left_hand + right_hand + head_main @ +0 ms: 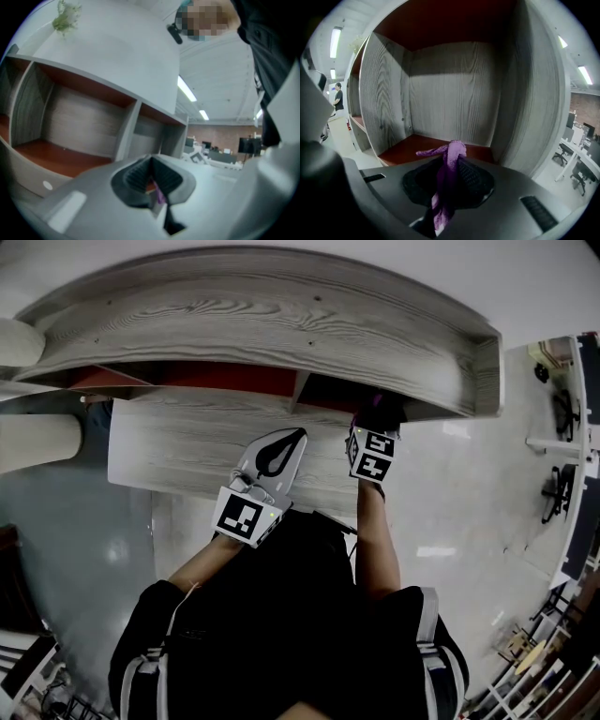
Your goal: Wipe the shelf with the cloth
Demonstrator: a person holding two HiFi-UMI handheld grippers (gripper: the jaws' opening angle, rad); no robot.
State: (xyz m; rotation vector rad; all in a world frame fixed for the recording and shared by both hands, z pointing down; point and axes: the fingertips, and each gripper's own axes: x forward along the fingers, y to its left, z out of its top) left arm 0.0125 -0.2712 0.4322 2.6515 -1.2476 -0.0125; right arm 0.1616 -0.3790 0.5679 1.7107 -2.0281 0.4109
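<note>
The shelf is grey wood with red-brown compartment floors. My right gripper is shut on a purple cloth, whose bunched end sticks up past the jaws. It points into the right-hand compartment, a little above and in front of its red floor, not touching it. In the head view the right gripper reaches under the shelf's top board with the cloth at its tip. My left gripper hovers over the lower board, shut and holding nothing. In its own view the left gripper faces the wider left compartment.
A divider wall separates the two compartments. A small plant stands on the shelf top. A white column is at the left. Office desks and chairs stand at the far right, and a person stands far off.
</note>
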